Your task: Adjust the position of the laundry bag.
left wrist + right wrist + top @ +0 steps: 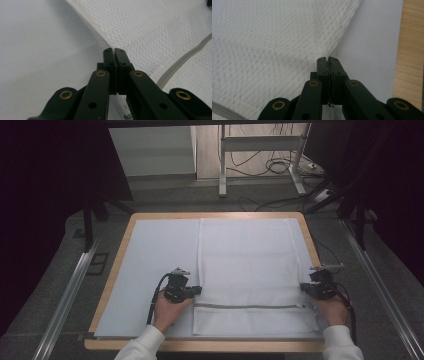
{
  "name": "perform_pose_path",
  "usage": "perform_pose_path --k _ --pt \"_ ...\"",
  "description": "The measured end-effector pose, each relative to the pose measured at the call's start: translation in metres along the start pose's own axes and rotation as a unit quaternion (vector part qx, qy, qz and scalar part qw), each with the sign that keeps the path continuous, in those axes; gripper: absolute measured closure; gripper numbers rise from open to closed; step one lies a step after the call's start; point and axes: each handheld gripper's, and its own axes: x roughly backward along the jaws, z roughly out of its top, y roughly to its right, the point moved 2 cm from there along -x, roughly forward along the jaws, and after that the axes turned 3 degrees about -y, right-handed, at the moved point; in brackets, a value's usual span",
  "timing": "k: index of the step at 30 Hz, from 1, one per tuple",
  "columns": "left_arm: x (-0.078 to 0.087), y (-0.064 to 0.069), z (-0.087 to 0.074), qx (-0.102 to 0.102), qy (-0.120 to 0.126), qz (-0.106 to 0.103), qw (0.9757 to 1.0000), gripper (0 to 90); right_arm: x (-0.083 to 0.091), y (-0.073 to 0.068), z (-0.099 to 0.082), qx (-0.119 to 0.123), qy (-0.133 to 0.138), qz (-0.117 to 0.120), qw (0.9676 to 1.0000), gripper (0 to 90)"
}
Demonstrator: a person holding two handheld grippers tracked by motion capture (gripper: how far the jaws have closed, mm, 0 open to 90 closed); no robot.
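The white mesh bag [250, 270] lies flat on the tabletop [150, 260], toward three o'clock. Left tongs [196, 290] and right tongs [303, 288] are clamped on its side edges. It looks light and limp; hems give the firmest hold.

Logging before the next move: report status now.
Left tongs shut on mesh bag left edge. Right tongs shut on its right edge. Bag flat on white mat, zipper near side. Nothing in the way.

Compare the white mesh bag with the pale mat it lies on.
The mesh bag is netted and carries a grey zipper; the mat is smooth and plain. The bag's side edges are pinched by the left gripper and right gripper; the mat lies ungripped. Both are pale and flat.
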Motion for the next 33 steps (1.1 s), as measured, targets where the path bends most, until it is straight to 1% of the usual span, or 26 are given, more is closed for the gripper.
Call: perform_pose_path --k 16,18,22,25,33 --pt "0.0006 -0.0004 0.0005 0.002 0.002 0.003 1.0000 89.2 0.0017 -0.0004 0.0000 -0.004 0.009 0.009 0.9999 87.6" --pt "0.0005 -0.0009 0.0006 0.002 0.002 0.004 1.0000 89.2 0.0026 0.0002 0.0000 -0.006 0.011 0.019 0.9998 87.6" --pt "0.0012 -0.0016 0.0008 0.002 0.002 0.003 1.0000 89.2 0.0044 0.0002 0.0005 -0.009 0.014 0.027 0.9995 87.6" --pt "0.0027 -0.0028 0.0011 0.006 0.003 0.000 1.0000 89.2 0.0050 -0.0003 0.0007 -0.010 0.016 0.028 0.9994 87.6" --pt "0.0028 -0.0041 0.0004 0.006 0.002 0.001 1.0000 89.0 0.0069 -0.0013 0.0012 -0.008 0.020 0.033 0.9992 87.7"
